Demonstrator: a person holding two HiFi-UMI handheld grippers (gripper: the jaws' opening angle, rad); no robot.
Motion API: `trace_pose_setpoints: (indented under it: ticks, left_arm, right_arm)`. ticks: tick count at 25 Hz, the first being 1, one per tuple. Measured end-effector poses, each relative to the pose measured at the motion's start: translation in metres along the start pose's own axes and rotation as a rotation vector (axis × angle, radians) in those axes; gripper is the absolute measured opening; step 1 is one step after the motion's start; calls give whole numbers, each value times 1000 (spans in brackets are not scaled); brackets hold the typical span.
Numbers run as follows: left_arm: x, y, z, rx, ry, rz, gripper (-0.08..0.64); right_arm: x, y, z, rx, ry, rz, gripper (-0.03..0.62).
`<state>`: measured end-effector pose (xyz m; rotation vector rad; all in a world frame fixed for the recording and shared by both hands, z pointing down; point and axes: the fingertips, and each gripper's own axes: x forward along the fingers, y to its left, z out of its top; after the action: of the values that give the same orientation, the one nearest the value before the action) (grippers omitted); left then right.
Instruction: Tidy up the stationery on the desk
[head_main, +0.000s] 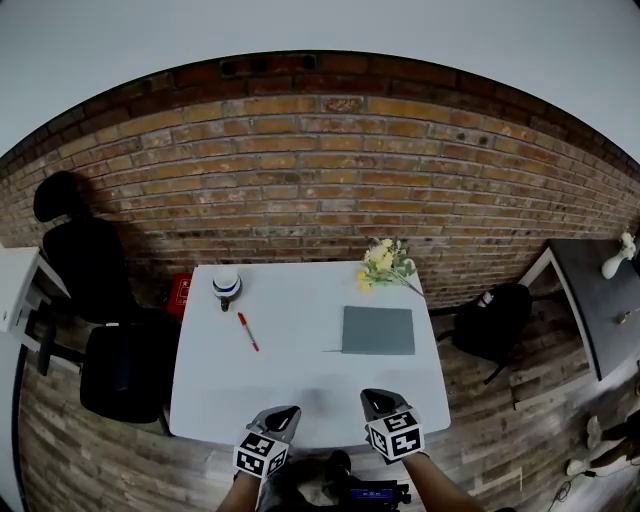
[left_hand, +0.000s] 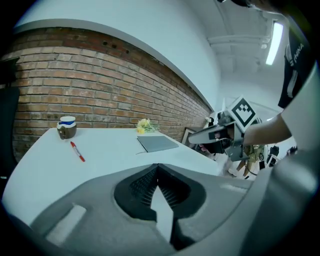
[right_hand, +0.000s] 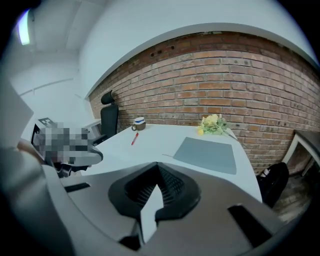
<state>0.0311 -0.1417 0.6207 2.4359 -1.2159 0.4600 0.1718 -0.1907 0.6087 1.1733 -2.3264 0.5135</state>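
A red pen lies on the white desk, left of centre. A grey notebook lies flat to its right. At the back left stands a brown mug with a white and blue lid. My left gripper and right gripper hover side by side over the desk's near edge, both shut and holding nothing. The left gripper view shows its gripper facing the pen, mug and notebook. The right gripper view shows its gripper facing the notebook and pen.
Yellow flowers lie at the desk's back right corner. A black office chair stands left of the desk, with a red box by it. A black backpack sits on the floor to the right. A brick wall runs behind.
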Motion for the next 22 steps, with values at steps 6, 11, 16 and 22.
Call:
trace_pose_setpoints:
  ticks: [6, 11, 16, 22]
  left_arm:
    - [-7, 16, 4, 6, 3, 15, 9]
    - [-13, 24, 6, 26, 13, -20, 11]
    - [-14, 35, 14, 49, 10, -44, 10]
    - [-14, 46, 20, 67, 8, -60, 10]
  right_arm:
    - [14, 16, 13, 6, 3, 33, 9]
    - [22, 35, 28, 9, -24, 33, 9]
    - [28, 45, 40, 9, -44, 24, 9]
    - [34, 51, 46, 16, -49, 16, 9]
